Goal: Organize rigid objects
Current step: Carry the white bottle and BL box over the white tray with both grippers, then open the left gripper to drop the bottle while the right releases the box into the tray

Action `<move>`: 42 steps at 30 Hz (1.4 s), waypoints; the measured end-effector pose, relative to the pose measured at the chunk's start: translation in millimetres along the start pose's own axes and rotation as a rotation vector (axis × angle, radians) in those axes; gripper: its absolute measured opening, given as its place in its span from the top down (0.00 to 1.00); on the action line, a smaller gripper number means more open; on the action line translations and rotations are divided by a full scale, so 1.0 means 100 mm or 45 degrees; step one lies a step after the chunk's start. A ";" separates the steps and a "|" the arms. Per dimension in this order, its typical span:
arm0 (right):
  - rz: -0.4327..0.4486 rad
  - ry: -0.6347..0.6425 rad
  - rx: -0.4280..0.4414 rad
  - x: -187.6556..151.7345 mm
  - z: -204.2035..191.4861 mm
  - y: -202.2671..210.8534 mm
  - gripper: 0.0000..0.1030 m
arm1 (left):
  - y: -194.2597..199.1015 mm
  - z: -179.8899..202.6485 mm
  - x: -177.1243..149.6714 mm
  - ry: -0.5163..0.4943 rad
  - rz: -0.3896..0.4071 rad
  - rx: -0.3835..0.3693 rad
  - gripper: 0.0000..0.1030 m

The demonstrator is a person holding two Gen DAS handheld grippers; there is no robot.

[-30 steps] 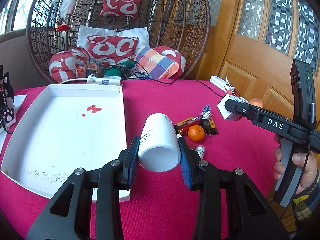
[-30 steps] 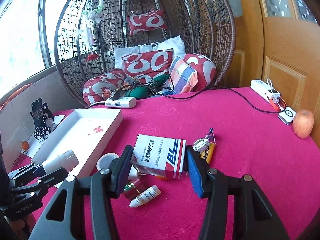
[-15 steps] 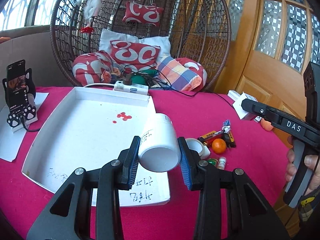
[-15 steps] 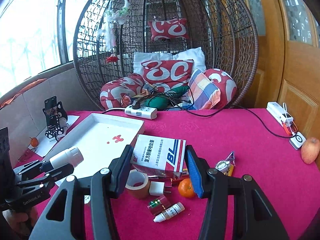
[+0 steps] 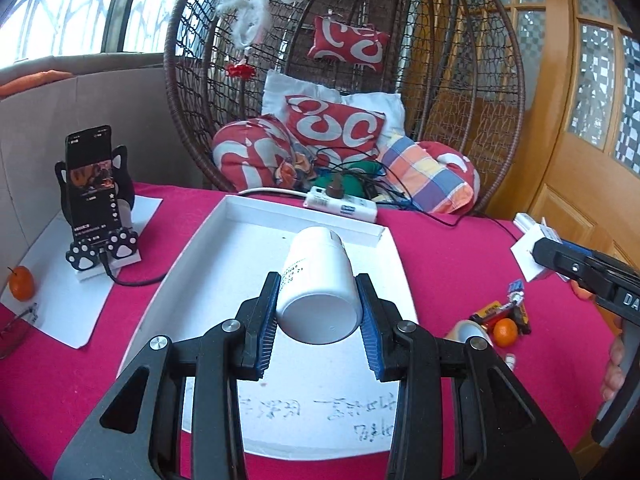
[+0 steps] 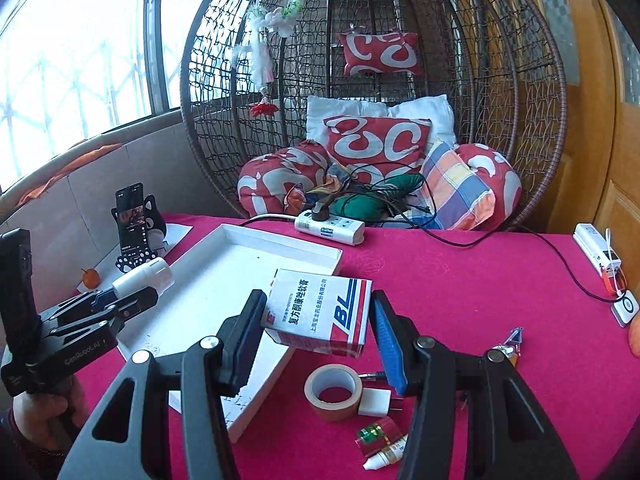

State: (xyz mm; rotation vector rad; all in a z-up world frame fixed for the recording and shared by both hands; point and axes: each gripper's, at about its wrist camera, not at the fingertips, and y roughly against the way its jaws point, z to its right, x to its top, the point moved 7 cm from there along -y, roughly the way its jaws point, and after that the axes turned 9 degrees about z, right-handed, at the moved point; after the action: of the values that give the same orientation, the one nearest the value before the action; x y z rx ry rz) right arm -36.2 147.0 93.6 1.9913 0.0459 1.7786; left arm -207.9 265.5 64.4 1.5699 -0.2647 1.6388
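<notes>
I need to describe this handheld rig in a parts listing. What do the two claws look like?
Both are black plastic with silver pivot bolts and ribbed blue pads. The left claw reads "GenRobot.AI" on its body, seen from the right wrist. The right claw shows "DA" lettering on its handle, seen from the left wrist.

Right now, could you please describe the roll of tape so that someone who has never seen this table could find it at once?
Start at the white tray on the red tablecloth and go to its near right corner. Just off that corner, the tape roll lies flat beside a white plug adapter. It is the only brown ring with an open centre; its neighbours are small bottles and a tangerine.
</notes>
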 end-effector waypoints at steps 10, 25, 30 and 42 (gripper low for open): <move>-0.045 0.002 0.070 0.01 -0.29 -0.26 0.49 | -0.20 -0.31 0.02 0.010 -0.022 0.095 0.65; -0.225 0.097 0.130 -0.38 -0.86 -0.98 0.49 | -0.87 -0.38 0.06 -0.024 -0.126 0.145 0.64; -0.253 0.098 0.115 -0.48 -0.88 -1.17 0.49 | -0.99 -0.45 0.01 0.023 -0.166 0.135 0.64; -0.225 0.095 0.063 -0.53 -0.82 -1.23 0.24 | -0.93 -0.54 0.01 0.087 -0.145 0.146 0.03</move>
State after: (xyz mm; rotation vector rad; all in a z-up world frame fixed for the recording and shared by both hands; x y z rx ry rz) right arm -87.9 265.2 3.7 1.8902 0.2836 1.7522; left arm -184.6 359.7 18.9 1.5801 -0.0454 1.6395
